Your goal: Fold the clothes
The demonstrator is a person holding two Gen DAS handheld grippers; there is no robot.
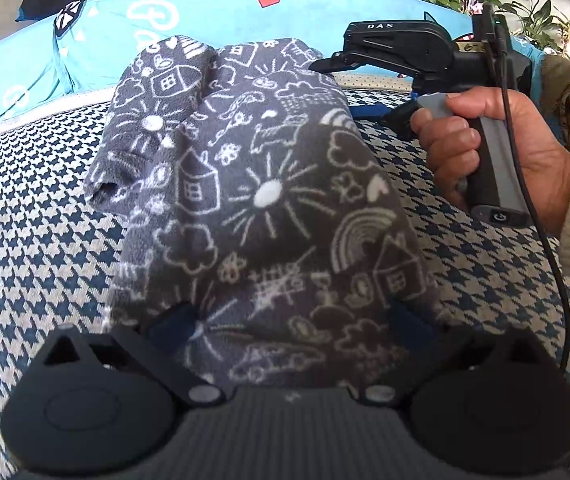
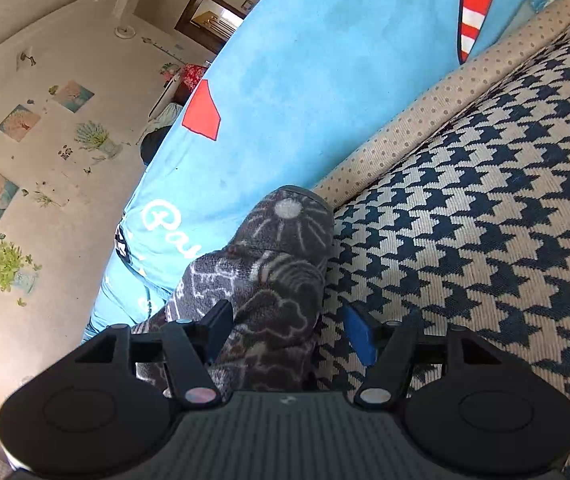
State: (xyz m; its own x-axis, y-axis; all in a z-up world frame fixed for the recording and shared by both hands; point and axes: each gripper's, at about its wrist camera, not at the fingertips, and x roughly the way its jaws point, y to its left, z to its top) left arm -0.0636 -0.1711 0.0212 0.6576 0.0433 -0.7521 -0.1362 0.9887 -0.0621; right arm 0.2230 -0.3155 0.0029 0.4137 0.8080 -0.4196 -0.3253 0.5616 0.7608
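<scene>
In the left wrist view, a grey fleece garment [image 1: 253,184] printed with white suns, houses and clouds fills the middle of the frame, lying on a houndstooth sofa cover [image 1: 45,240]. It is already gathered into a long, thick bundle running from the bottom centre toward the upper middle, with one loose flap sticking out at the left. The left hand-held gripper [image 1: 291,320] sits at the bottom with the near end of the garment between its fingers; the blue pads stand wide, and I cannot tell whether they press the cloth. At the upper right a hand [image 1: 497,148] holds the right hand-held gripper [image 1: 325,65], whose tips reach the far right edge of the bundle.

In the right wrist view, the right hand-held gripper [image 2: 289,334] has its jaws apart. The garment's end [image 2: 269,272] lies between them, against the left pad and clear of the right one, so nothing is clamped. A blue cushion [image 2: 305,92] fills the upper middle.

By my judgement the folding is well along: the main folds look made, while the stray flap and final tidying remain.
</scene>
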